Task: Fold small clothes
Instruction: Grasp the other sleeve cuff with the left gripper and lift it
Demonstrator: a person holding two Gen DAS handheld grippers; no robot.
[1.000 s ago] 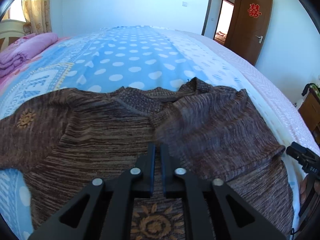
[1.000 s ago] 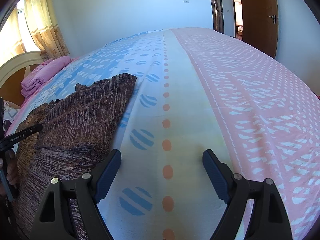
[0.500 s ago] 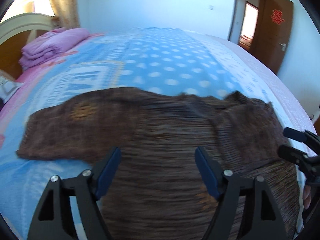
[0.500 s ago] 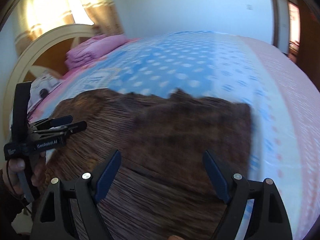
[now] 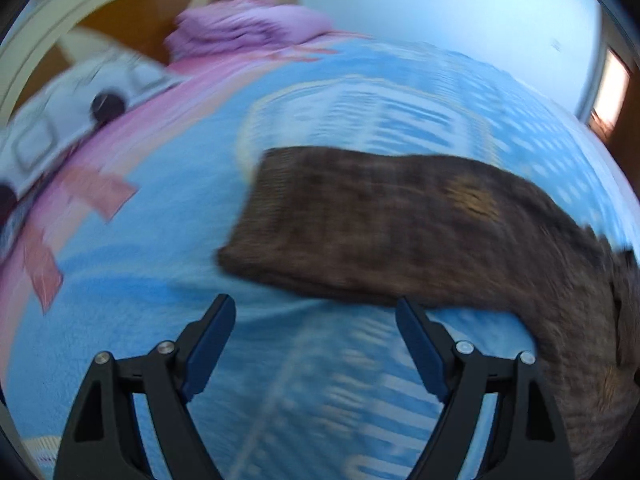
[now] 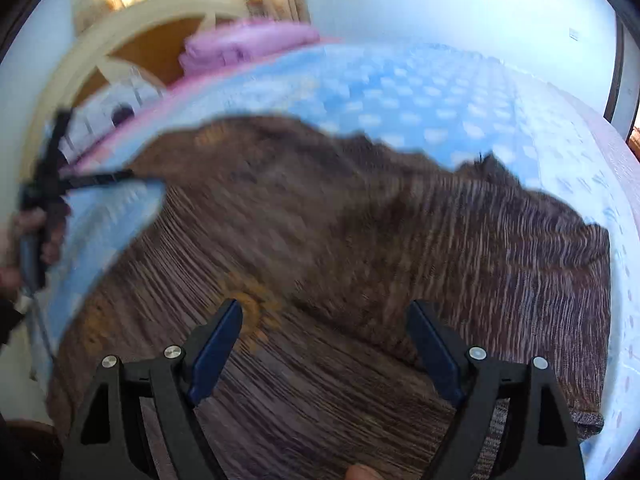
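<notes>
A brown striped knit sweater (image 6: 360, 240) lies flat on the bed, its right sleeve folded over the body. Its left sleeve (image 5: 360, 232) stretches out to the left in the left wrist view, cuff end at the left. My left gripper (image 5: 316, 312) is open and empty, just in front of the sleeve's near edge. It also shows in the right wrist view (image 6: 132, 178), at the far left beside the sleeve. My right gripper (image 6: 326, 316) is open and empty above the sweater's body, near an orange flower motif (image 6: 256, 312). Both views are motion-blurred.
The bed has a blue dotted cover (image 6: 420, 96) with a pink band at the right (image 6: 624, 160). A folded pink blanket (image 5: 248, 28) and a white pillow (image 5: 60, 120) lie by the wooden headboard (image 6: 160, 40).
My left gripper opened, let go of the sweater and swung left to the outstretched sleeve. My right gripper swung left from the bare bed to over the sweater's body.
</notes>
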